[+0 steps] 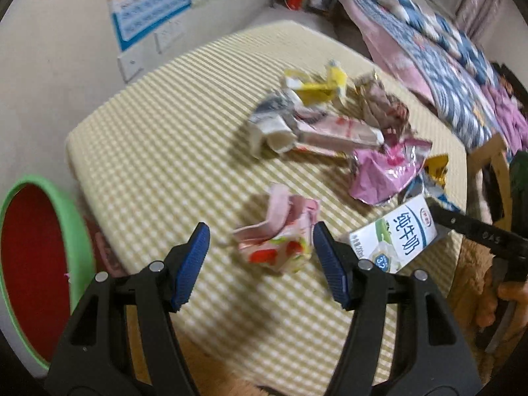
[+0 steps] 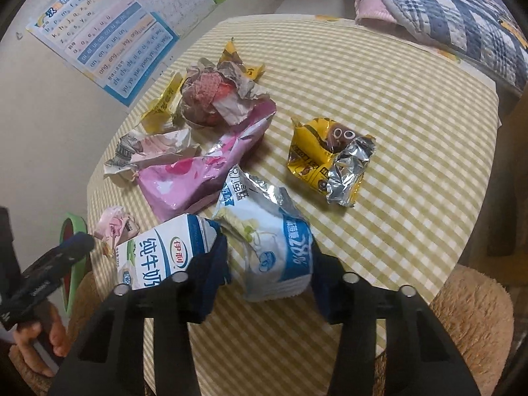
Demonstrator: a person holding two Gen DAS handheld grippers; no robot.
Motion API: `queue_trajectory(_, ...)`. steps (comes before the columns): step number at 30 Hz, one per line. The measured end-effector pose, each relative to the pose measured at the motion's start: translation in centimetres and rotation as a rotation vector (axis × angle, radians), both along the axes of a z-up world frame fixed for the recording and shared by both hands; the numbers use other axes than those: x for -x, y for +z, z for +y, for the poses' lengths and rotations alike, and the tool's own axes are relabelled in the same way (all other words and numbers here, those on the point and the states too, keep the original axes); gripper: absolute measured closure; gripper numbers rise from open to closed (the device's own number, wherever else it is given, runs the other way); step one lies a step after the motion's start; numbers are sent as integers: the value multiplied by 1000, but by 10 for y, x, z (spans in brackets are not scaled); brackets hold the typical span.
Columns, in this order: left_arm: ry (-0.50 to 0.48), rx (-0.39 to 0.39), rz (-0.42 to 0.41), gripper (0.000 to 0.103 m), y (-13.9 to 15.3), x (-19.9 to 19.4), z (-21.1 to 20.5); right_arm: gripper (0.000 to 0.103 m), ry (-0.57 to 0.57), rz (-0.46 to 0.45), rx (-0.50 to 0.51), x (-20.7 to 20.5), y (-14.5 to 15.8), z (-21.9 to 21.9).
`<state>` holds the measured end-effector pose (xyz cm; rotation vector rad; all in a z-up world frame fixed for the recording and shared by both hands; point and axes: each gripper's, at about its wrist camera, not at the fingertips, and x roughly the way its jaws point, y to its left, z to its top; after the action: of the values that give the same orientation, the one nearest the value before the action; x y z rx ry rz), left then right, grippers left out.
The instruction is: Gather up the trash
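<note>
Left wrist view: the left gripper (image 1: 260, 257) hangs wide open over a crumpled pink carton (image 1: 280, 234) on the checked tablecloth (image 1: 158, 151), pads clear of it. At the table's left edge stands a green-rimmed bin (image 1: 71, 231); its red inside shows no trash. The right gripper (image 2: 269, 274) straddles a blue-and-white snack bag (image 2: 267, 247); whether its pads press the bag I cannot tell. A milk carton (image 2: 161, 254) lies just beside it.

Both wrist cameras looked steeply down, close over the yellow-checked tablecloth (image 1: 184, 151); each view shared the white-and-blue milk carton (image 1: 397, 236) and crumpled pink foil bag (image 2: 198, 178)
</note>
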<state>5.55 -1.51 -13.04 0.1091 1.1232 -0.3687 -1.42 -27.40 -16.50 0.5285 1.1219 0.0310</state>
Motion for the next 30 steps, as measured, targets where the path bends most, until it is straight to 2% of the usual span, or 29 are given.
queue_trajectory(3, -26, -14, 25, 41, -9, -2, -11, 74, -2, -8, -14, 1, 0, -2)
queue_trajectory(7, -49, -40, 50, 45, -21, -5, -22, 74, 1, -28, -18, 7, 3, -7)
queue_trajectory(10, -47, -43, 36, 47, -22, -2, -26, 74, 2, -46, -21, 9, 6, -7)
queue_trajectory(30, 149, 27, -102, 48, 27, 11, 25, 74, -32, -204, 11, 22, 48, -2)
